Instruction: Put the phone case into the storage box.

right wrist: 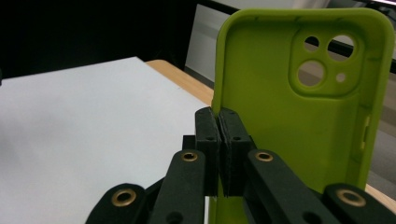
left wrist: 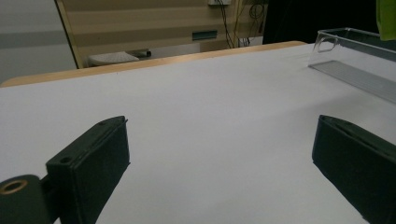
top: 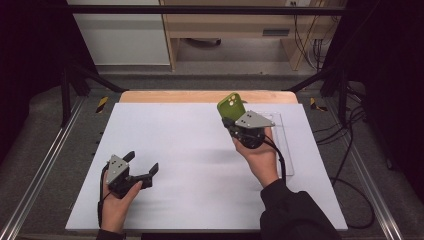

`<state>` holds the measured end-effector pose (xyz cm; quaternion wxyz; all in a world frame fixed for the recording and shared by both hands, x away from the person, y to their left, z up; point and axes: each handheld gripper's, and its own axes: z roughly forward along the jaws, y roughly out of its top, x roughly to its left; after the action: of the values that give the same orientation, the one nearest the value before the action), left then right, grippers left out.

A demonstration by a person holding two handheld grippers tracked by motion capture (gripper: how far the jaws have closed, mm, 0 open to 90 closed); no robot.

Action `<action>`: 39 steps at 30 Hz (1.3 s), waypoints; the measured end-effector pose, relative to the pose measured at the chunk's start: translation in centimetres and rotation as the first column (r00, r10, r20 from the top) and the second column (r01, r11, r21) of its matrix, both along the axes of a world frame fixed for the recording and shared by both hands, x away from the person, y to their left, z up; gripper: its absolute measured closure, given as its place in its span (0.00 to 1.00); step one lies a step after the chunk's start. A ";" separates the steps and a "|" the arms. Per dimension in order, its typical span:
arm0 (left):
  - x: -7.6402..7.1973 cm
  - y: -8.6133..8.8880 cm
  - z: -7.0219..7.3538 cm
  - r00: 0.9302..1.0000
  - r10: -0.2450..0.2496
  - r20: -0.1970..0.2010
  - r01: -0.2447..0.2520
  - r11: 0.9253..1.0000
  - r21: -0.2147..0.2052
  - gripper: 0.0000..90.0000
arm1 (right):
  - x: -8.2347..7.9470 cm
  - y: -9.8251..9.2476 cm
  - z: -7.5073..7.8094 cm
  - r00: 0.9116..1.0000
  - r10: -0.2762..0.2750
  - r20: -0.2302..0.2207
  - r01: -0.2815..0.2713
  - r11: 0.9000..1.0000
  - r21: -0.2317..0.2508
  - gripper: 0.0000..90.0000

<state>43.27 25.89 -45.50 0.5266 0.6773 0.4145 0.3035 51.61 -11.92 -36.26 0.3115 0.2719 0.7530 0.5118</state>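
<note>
Right gripper (top: 231,121), upper right of centre in the high view, is clamped on the side wall of a green phone case (top: 231,106), holding it off the white table (top: 190,165) with its long axis upright and camera cutouts at top; the right gripper view shows the jaws pinched together on the case edge (right wrist: 299,116). A clear tray (top: 285,150) lies just right of and below that hand, the likely drop spot. Left gripper (top: 142,165), lower left, jaws apart and holding nothing, sits well apart from the case.
</note>
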 end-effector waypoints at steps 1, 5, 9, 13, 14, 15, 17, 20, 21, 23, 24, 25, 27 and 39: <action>0.0 0.1 0.0 1.000 0.008 0.004 -0.008 1.000 -0.007 0.04 | 0.0 -0.2 0.2 1.000 -0.006 0.000 0.006 1.000 0.008 0.98; 0.0 0.7 0.0 1.000 0.021 0.007 -0.021 0.999 -0.033 0.04 | -0.1 -1.5 0.9 0.999 -0.041 0.004 0.041 0.998 0.038 0.98; 0.1 1.0 -0.1 0.999 0.034 0.008 -0.034 0.999 -0.041 0.04 | -0.3 -2.9 1.3 0.996 -0.085 0.008 0.084 0.994 0.065 0.98; 0.1 1.0 -0.1 0.999 0.035 0.014 -0.035 0.999 -0.042 0.04 | -0.3 -4.1 1.6 0.993 -0.115 0.009 0.114 0.988 0.104 0.98; 0.1 1.0 -0.1 0.999 0.036 0.014 -0.035 0.999 -0.041 0.04 | -0.3 -4.4 1.6 0.993 -0.121 0.008 0.120 0.987 0.109 0.98; 0.1 1.0 -0.1 0.999 0.036 0.014 -0.035 0.999 -0.040 0.04 | -0.3 -4.7 1.7 0.991 -0.134 0.008 0.133 0.984 0.119 0.98; 0.1 1.1 -0.1 0.999 0.038 0.017 -0.038 0.999 -0.033 0.04 | -0.3 -5.2 1.8 0.988 -0.151 0.008 0.149 0.980 0.132 0.98; 0.0 1.0 -0.1 0.999 0.037 0.020 -0.037 0.999 -0.032 0.04 | -0.2 -6.1 2.0 0.984 -0.179 0.005 0.176 0.972 0.156 0.98; 0.0 1.0 -0.1 0.999 0.036 0.022 -0.036 0.999 -0.030 0.04 | -0.2 -6.4 2.1 0.982 -0.187 0.005 0.183 0.969 0.163 0.98; 0.1 1.0 -0.1 0.999 0.030 0.021 -0.029 0.999 -0.030 0.04 | -0.2 -6.9 2.1 0.979 -0.204 -0.001 0.201 0.964 0.175 0.98; 0.1 1.0 -0.2 0.999 0.030 0.020 -0.029 0.999 -0.032 0.04 | -0.1 -7.1 2.2 0.977 -0.211 -0.005 0.209 0.961 0.182 0.98; 0.1 1.0 -0.2 0.999 0.030 0.020 -0.029 0.999 -0.032 0.04 | 0.0 -7.4 2.2 0.975 -0.220 -0.006 0.218 0.958 0.186 0.98; 0.1 1.0 -0.2 0.999 0.028 0.022 -0.028 0.999 -0.028 0.04 | 0.1 -7.8 2.2 0.971 -0.238 -0.013 0.236 0.952 0.196 0.98; 0.1 0.7 -0.2 0.999 0.016 0.028 -0.016 1.000 -0.021 0.04 | 1.9 -9.4 1.4 0.948 -0.312 -0.066 0.319 0.919 0.232 0.98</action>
<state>43.33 26.60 -45.70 0.5370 0.6641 0.4155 0.3129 53.52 -21.37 -34.86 0.3440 0.4324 0.6364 0.5383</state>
